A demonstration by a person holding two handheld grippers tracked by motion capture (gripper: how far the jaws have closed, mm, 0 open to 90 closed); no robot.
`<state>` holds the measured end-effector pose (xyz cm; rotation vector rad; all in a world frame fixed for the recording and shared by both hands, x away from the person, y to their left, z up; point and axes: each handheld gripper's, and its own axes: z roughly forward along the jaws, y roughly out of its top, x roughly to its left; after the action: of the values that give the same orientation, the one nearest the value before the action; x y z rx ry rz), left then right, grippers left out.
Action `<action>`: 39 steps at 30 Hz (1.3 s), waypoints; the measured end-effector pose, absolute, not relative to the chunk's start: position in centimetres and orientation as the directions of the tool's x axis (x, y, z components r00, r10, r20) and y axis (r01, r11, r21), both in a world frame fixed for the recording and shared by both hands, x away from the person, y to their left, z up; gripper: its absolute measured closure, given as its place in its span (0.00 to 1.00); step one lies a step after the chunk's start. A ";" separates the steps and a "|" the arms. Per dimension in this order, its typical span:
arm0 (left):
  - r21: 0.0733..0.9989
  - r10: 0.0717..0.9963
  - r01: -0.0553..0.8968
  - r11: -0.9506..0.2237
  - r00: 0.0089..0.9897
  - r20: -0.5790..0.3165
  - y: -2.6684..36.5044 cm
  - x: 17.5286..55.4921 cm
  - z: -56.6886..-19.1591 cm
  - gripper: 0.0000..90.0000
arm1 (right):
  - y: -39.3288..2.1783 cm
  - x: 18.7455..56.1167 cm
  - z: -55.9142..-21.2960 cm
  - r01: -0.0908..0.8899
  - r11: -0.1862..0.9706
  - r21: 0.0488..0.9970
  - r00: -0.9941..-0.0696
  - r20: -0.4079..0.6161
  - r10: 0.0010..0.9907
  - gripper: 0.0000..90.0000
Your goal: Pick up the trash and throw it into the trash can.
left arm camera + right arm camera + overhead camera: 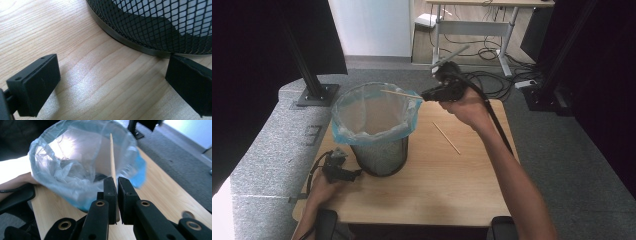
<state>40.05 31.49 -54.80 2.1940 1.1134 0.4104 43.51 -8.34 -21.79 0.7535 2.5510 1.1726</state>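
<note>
Grey carpet floor (572,165). Light wooden table (452,185) in the foreground. Second desk (492,5) at far wall on metal legs, cables (492,52) tangled beneath. Black stand posts (307,65) at both sides. White wall panel (372,25) behind.

- Table (462,180): pale wood, smooth, faint sheen.
- Bin (379,155): black metal mesh.
- Liner (372,107): thin translucent blue plastic, crinkled.
- Stick (113,162): bare wood.

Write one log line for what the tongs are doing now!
right tongs: shut on wooden stick, over bin | left tongs: open, on table by bin base | second stick: on table
</note>
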 end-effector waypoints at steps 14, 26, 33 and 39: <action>0.663 0.803 0.605 -0.441 0.596 -0.010 31.5 40.1 -54.8 0.00 | -1.2 47.2 -25.7 0.345 0.606 0.716 -0.874 0.010 0.486 0.61; 0.663 0.802 0.605 -0.441 0.597 -0.010 31.4 40.1 -54.8 0.00 | -10.6 45.7 -26.6 0.330 0.496 0.803 -0.779 -0.066 0.624 0.19; 0.663 0.804 0.606 -0.440 0.594 -0.010 31.4 40.1 -54.8 0.00 | -14.9 45.5 -29.8 0.371 0.460 0.807 -0.738 -0.044 0.673 0.15; 0.663 0.806 0.606 -0.439 0.592 -0.008 31.4 40.1 -54.8 0.00 | -17.7 45.9 -34.1 0.425 0.448 0.787 -0.708 -0.020 0.706 0.16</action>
<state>40.07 31.38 -54.81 2.1929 1.1146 0.4130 45.89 -17.69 -34.12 0.9619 2.3583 1.1354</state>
